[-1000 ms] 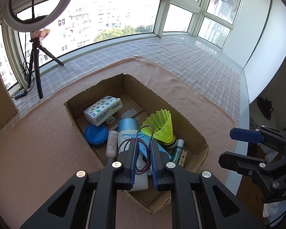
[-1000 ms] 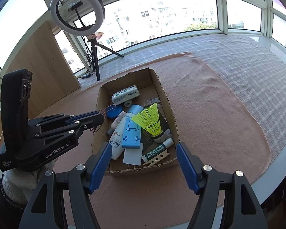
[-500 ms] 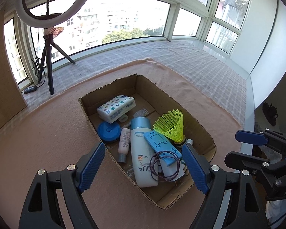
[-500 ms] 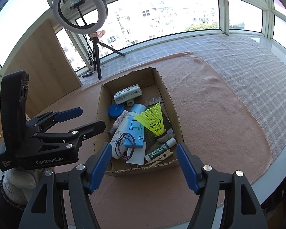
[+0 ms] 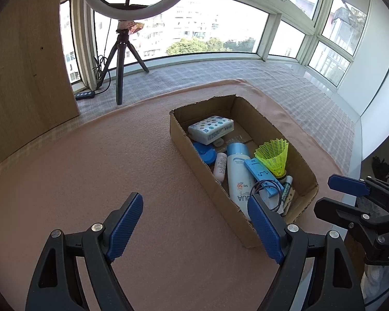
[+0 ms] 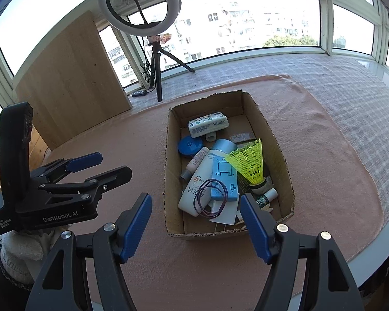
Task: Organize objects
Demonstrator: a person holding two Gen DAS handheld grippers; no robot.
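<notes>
A cardboard box (image 5: 184, 140) (image 6: 172, 155) stands on a pink cloth. It holds a yellow shuttlecock (image 5: 273, 155) (image 6: 249, 160), a white sunscreen bottle (image 5: 237, 176) (image 6: 202, 178), a blue plastic stand (image 6: 224, 178), a tissue pack (image 5: 211, 128) (image 6: 208, 125), a blue round lid (image 6: 190, 145) and a small tube (image 5: 220, 165). A purple elastic loop (image 6: 210, 199) (image 5: 268, 194) lies on the bottle and the stand. My left gripper (image 5: 193, 202) (image 6: 111, 164) is open and empty, over the cloth left of the box. My right gripper (image 6: 194, 199) (image 5: 326, 194) is open and empty above the box's near end.
A ring light on a tripod (image 5: 122, 59) (image 6: 155, 72) stands at the back by the windows, beside a wooden board (image 5: 26, 64). The pink cloth (image 5: 90, 181) lies over a checked cloth (image 5: 311, 98). The table's edge (image 6: 376, 246) runs along the near right. A gloved hand (image 6: 20, 254) holds the left gripper.
The left gripper opened and let the purple loop drop into the box, then drew back to the left over the cloth. The right gripper shifted slightly and stayed open.
</notes>
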